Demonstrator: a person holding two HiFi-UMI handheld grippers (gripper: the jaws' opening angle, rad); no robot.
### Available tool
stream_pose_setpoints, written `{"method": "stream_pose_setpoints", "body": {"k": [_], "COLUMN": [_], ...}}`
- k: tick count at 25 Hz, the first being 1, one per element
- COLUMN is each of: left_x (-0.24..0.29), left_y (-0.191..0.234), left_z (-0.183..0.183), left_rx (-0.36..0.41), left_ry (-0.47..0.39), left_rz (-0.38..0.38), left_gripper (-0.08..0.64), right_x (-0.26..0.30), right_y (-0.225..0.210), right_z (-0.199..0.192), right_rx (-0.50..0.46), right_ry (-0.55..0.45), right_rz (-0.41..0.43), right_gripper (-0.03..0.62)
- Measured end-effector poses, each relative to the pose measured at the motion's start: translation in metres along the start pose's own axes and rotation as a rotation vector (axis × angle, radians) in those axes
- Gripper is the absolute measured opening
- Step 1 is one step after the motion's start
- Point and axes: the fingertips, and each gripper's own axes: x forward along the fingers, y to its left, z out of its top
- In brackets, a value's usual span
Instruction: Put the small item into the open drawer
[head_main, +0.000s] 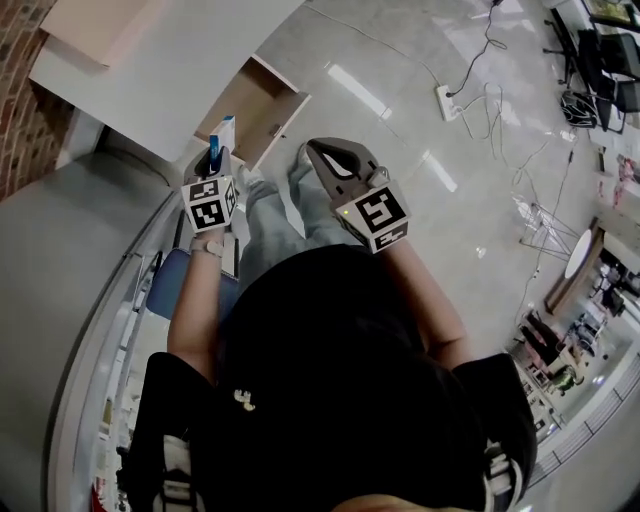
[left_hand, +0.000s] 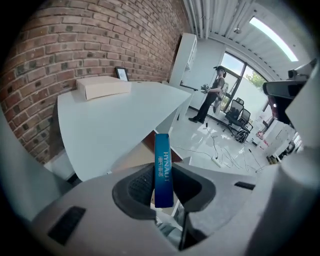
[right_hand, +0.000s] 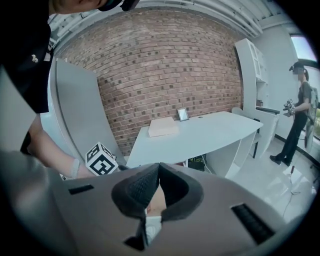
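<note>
A small blue box (left_hand: 163, 170) stands upright between the pads of my left gripper (left_hand: 162, 186), which is shut on it. In the head view that box (head_main: 223, 132) sticks up from the left gripper (head_main: 215, 160), just in front of the open wooden drawer (head_main: 262, 105) under the white desk (head_main: 150, 60). The drawer's brown inside (left_hand: 131, 159) shows just beyond the box. My right gripper (head_main: 312, 152) hovers beside the left one, over the floor. Its jaws (right_hand: 159, 169) meet at the tips with nothing between them.
A flat cardboard box (left_hand: 103, 87) and a small picture frame (right_hand: 183, 114) sit on the desk by the brick wall. A blue chair seat (head_main: 168, 284) is at my left. Cables and a power strip (head_main: 447, 102) lie on the floor; a person (left_hand: 214, 97) stands far off.
</note>
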Motion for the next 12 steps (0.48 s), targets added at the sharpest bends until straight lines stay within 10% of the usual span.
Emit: {"method": "stream_pose_setpoints", "body": {"k": [12], "left_x": [0.070], "left_y": [0.021], "left_z": [-0.053], "left_rx": [-0.007], "left_ry": [0.137], "left_rz": [0.004], "left_gripper": [0.086], "right_x": [0.000], "right_y": [-0.003], "right_z": [-0.027], "right_rx": [0.029], "right_ry": [0.076], "right_rz": [-0.049], "right_gripper": [0.011]}}
